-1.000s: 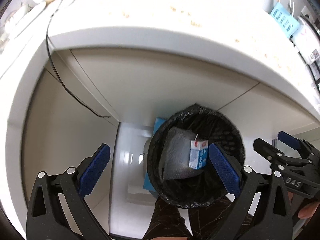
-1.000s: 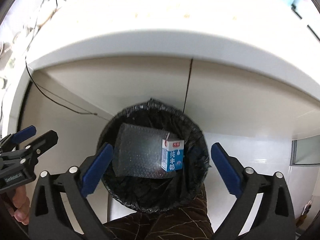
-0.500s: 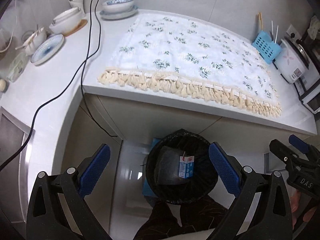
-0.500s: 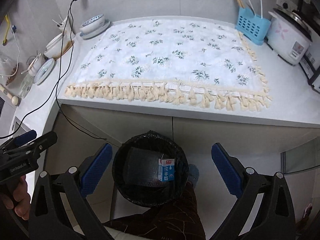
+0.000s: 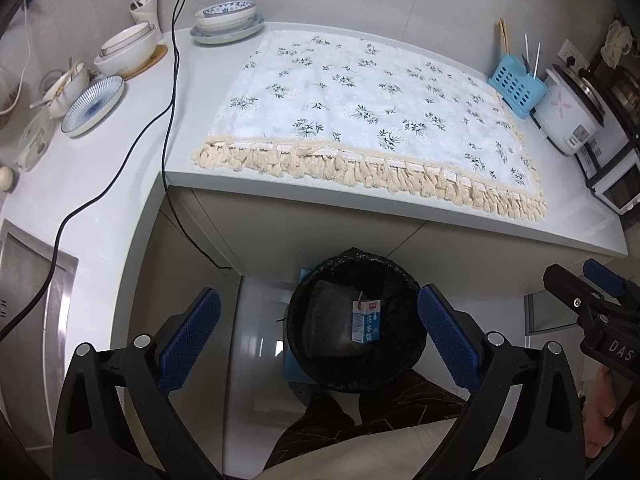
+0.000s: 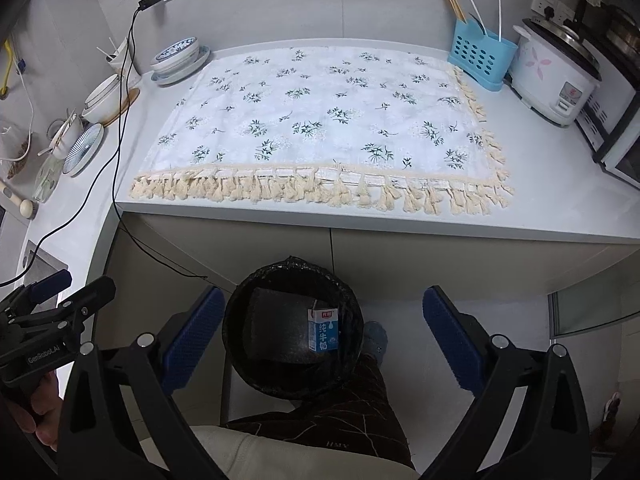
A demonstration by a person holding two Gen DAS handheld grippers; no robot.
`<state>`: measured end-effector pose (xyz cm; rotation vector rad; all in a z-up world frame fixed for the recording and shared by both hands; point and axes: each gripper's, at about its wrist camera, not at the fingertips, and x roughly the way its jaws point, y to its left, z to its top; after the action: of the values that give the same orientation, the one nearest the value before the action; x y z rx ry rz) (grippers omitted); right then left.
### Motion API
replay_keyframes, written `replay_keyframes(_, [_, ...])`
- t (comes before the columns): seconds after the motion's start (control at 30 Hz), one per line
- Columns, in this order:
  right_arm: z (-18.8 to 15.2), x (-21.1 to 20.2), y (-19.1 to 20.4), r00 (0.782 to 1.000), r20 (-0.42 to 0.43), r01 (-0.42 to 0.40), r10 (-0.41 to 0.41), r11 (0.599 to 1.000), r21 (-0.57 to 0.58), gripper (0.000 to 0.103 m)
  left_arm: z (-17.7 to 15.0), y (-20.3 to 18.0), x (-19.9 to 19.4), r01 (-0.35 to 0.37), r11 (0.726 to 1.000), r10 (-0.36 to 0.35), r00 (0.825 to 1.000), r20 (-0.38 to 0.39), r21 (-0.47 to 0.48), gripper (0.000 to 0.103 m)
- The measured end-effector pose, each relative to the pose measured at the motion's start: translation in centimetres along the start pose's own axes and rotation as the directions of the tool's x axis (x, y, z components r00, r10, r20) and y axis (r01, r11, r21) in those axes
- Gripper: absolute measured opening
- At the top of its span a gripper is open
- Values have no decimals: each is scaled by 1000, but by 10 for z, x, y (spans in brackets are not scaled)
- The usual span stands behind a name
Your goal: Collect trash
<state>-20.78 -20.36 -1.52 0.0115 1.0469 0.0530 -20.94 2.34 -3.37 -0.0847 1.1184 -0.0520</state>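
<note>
A black-lined trash bin [image 5: 404, 280] [image 6: 352, 296] stands on the floor below the counter edge. Inside it a blue and white milk carton [image 5: 366, 321] [image 6: 323, 330] leans beside a sheet of bubble wrap [image 5: 324, 320] [image 6: 276, 328]. My left gripper [image 5: 318, 338] is open high above the bin, holding nothing. My right gripper [image 6: 320, 338] is open too, also empty and high over the bin. Each gripper shows at the edge of the other's view: the right gripper [image 5: 592, 292] and the left gripper [image 6: 60, 292].
A floral cloth with a tassel fringe [image 5: 360, 112] [image 6: 328, 120] covers the white counter [image 5: 120, 200]. Bowls and plates [image 5: 132, 48] stand at the left, a blue utensil holder [image 6: 480, 60] and rice cooker [image 6: 556, 76] at the right. A black cable [image 5: 172, 80] hangs over the edge. A person's legs [image 6: 340, 412] are below.
Both grippers have risen well away from the bin and up above counter height, so the counter top with its cloth came into view. Both stayed open.
</note>
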Motion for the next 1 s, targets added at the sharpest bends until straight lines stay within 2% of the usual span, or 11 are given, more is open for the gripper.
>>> replay_keyframes(0.5, [5, 4, 1, 1000, -8, 3, -3, 1000, 0, 95, 9, -5, 0, -20, 999, 20, 1000, 0, 29, 97])
replay_keyframes(1.0, [9, 5, 3, 1000, -15, 3, -3, 1000, 1, 95, 11, -4, -1, -7, 1000, 7, 1000, -9, 30, 97])
